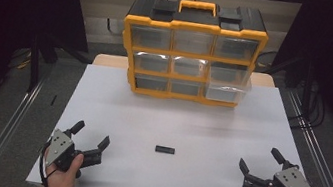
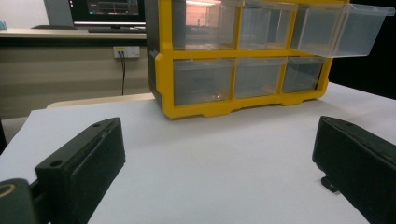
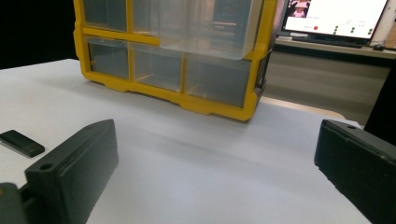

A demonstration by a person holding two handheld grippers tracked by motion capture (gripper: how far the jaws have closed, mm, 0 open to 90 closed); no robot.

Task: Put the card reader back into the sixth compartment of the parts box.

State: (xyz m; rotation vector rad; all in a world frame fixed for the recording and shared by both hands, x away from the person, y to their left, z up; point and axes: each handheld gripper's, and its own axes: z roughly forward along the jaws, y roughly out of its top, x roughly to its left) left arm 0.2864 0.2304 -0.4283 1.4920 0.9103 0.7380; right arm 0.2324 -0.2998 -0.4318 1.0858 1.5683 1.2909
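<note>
Both grippers, left point(image 1: 93, 138) & right point(image 1: 259, 162), gape wide, empty. Small black bar point(image 1: 164, 150) lies flat at 6 o'clock; jaws may skid over it. Pulled-out clear drawer point(image 1: 228, 90) of the yellow organizer point(image 1: 192, 52) at 12 could snag.

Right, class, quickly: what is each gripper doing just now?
Left gripper: open, fingers hold nothing.
Right gripper: open, fingers hold nothing.

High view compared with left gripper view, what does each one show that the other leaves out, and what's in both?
The high view adds both hands with the left tongs and right tongs, open, and the orange handle on top. The left gripper view adds a monitor and a wall socket. Both show the yellow drawer organizer, its pulled-out clear drawer and the white table.
</note>
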